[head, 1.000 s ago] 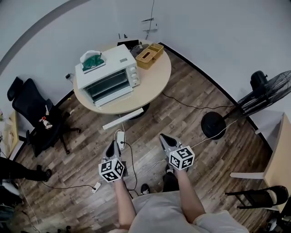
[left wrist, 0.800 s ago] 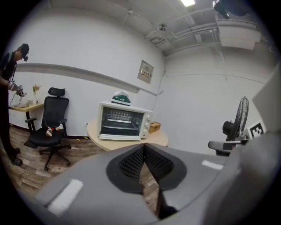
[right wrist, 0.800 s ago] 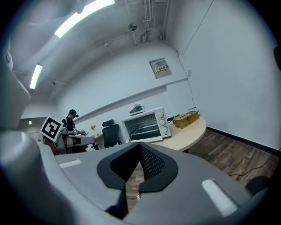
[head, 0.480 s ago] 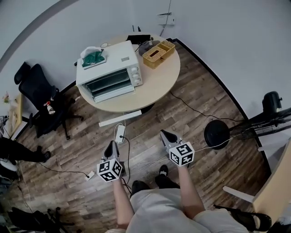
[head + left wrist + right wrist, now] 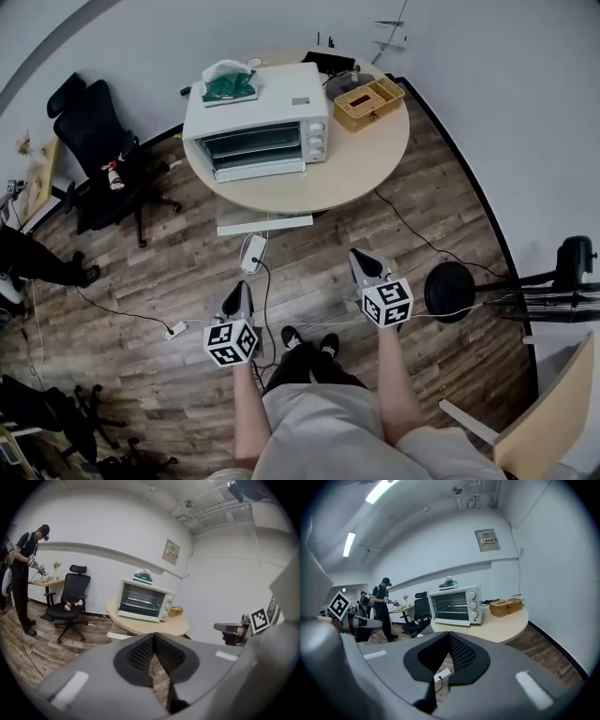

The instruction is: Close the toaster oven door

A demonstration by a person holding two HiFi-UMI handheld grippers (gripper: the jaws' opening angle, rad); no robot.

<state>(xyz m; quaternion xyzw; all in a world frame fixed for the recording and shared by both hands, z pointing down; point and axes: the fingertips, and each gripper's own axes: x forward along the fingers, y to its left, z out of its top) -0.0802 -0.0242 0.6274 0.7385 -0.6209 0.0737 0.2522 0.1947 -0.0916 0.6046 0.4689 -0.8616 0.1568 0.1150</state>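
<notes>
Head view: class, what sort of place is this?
Probably an office or lab workroom: a black office chair, a round pale wooden table bearing a white toaster oven, a white power strip on the wooden floor.

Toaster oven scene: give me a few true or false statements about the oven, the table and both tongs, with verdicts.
1. The toaster oven sits on the round table. True.
2. The left tongs and the right tongs are both shut and empty. True.
3. The wicker basket stands on top of the oven. False: it stands on the table beside the oven; a green bundle lies on top.
4. The left tongs touch the oven. False: both tongs are over the floor, well short of the table.
</notes>
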